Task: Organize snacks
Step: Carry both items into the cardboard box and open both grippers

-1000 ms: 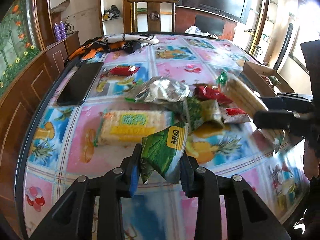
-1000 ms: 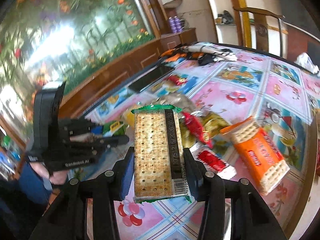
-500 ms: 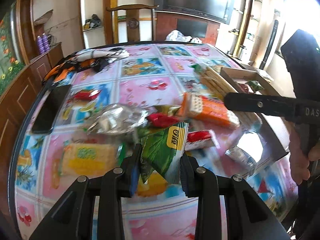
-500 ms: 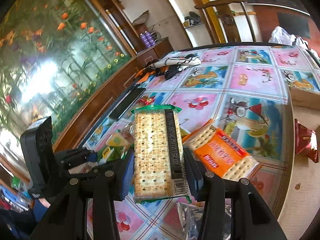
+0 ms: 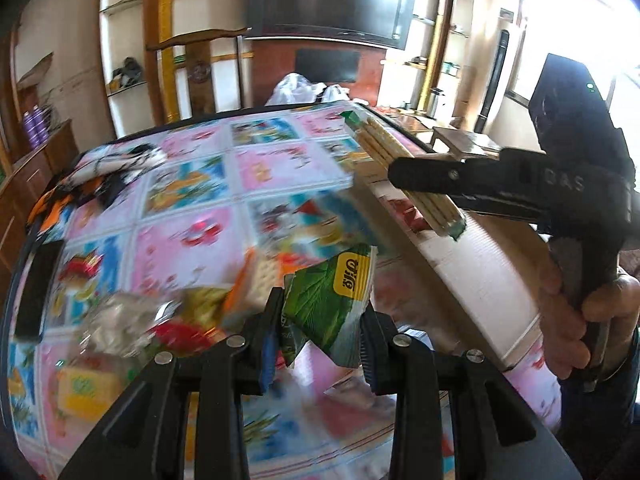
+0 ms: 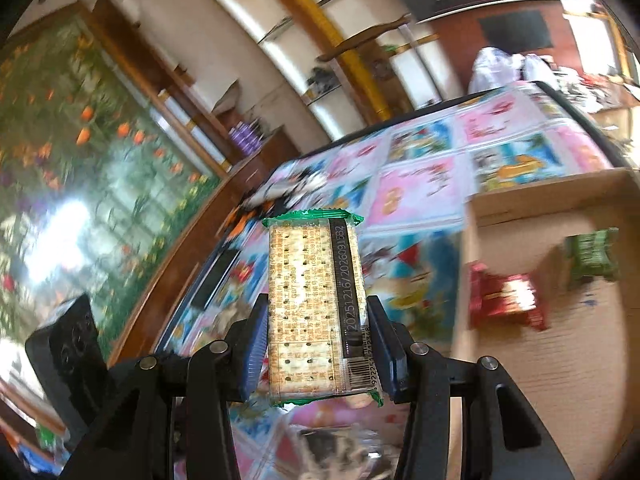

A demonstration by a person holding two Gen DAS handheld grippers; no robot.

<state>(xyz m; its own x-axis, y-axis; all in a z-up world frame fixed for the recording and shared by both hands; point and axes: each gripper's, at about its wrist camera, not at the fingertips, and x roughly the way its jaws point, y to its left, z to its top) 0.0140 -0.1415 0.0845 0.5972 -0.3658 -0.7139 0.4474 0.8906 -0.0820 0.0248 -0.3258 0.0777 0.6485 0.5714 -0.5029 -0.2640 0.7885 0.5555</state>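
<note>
My left gripper (image 5: 320,344) is clamped on a crumpled green foil snack packet with a yellow label (image 5: 334,300), both pads pressing its sides, the packet sticking up and forward between them. Below and to the left of it, on the glossy cartoon-print tablecloth (image 5: 192,200), lies a blurred heap of loose snacks, among them a yellow-wrapped cracker pack (image 5: 86,386). Ahead and to the right of that gripper sits the open cardboard box (image 5: 472,280). My right gripper (image 6: 318,354) is closed on a long clear-wrapped cracker pack with green crimped ends (image 6: 316,308), gripped near its lower end and held above the table. To the right of it, inside the box (image 6: 568,364), lie a red foil snack packet (image 6: 504,300) and, further right, a small green foil packet (image 6: 592,256), a little apart.
</note>
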